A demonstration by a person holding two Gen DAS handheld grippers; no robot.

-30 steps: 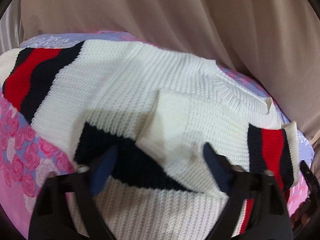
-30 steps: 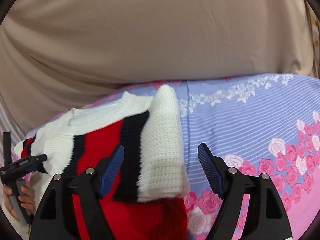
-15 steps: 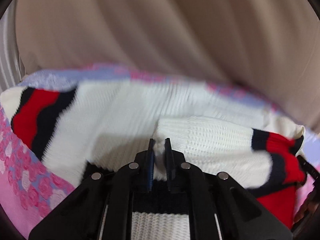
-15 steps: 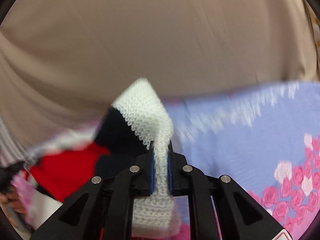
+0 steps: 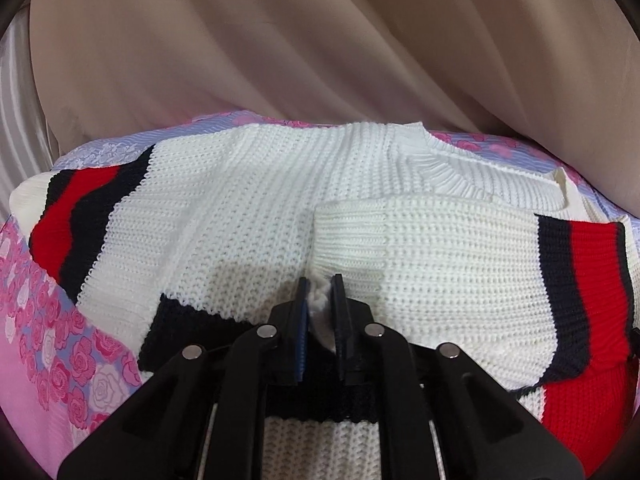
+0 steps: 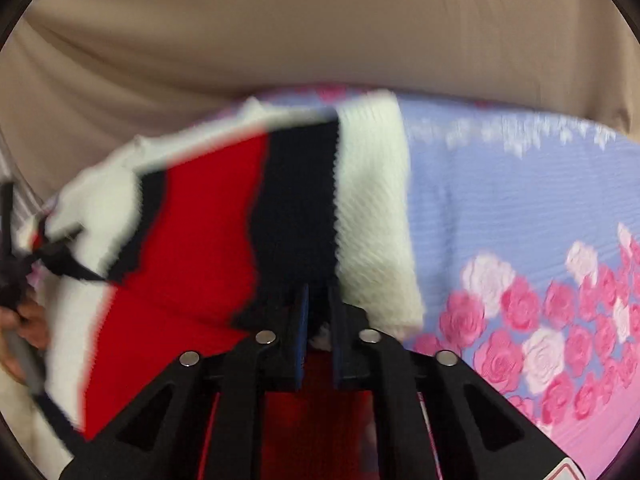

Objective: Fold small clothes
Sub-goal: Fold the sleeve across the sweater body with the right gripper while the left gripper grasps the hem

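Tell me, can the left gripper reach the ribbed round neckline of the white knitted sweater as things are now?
Probably not at once. The left gripper is shut on a white fold of the white knitted sweater. The ribbed round neckline lies uncovered beyond it, so the way looks free once it lets go.

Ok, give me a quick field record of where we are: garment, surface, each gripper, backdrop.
garment: white knit sweater with red and navy stripes, lying partly folded
surface: floral bedsheet, pink and lilac roses
left gripper: shut on a white fold of the sweater
right gripper: shut on the sweater near the navy stripe
backdrop: beige cloth behind the bed
image quality: right wrist view blurred
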